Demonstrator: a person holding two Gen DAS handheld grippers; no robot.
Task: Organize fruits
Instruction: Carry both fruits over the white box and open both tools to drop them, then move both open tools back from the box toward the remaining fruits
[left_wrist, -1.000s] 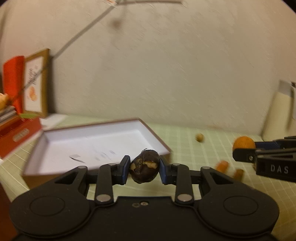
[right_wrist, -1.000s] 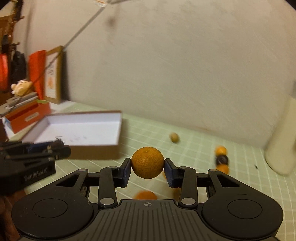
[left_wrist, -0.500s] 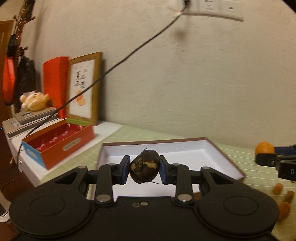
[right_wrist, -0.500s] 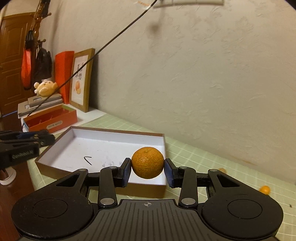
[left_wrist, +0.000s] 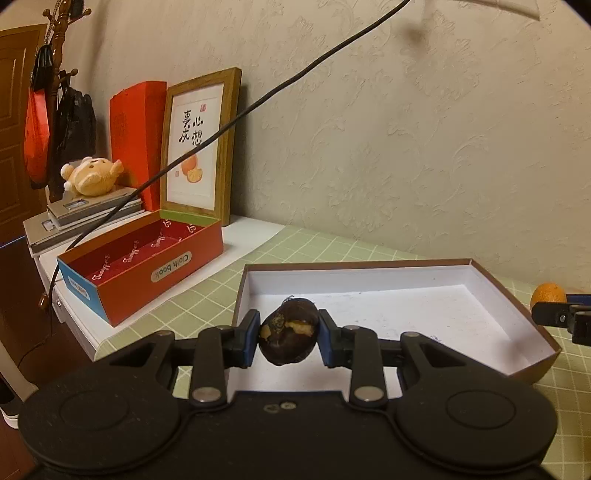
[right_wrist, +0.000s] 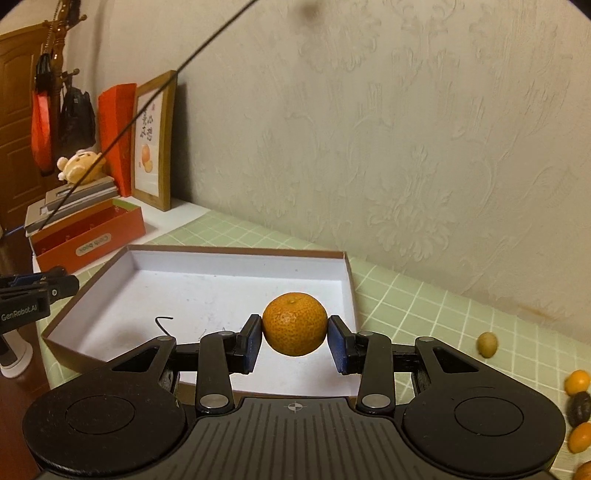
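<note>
My left gripper is shut on a dark brown fruit with a yellowish torn patch, held above the near left part of a shallow white box. In the right wrist view my right gripper is shut on a small orange mandarin over the same white box, near its right front corner. The box holds no fruit. The mandarin and the right gripper's tip also show at the right edge of the left wrist view. The left gripper's tip shows at the left edge of the right wrist view.
An open red box stands left of the white box, with a framed picture, a red bag and a plush toy behind it. Several small fruits and a pale one lie on the green checked cloth at right. A black cable crosses overhead.
Both grippers have swung left with their fruits still held. The white box has come from the left side to directly under them, and the red box and picture have come into view.
</note>
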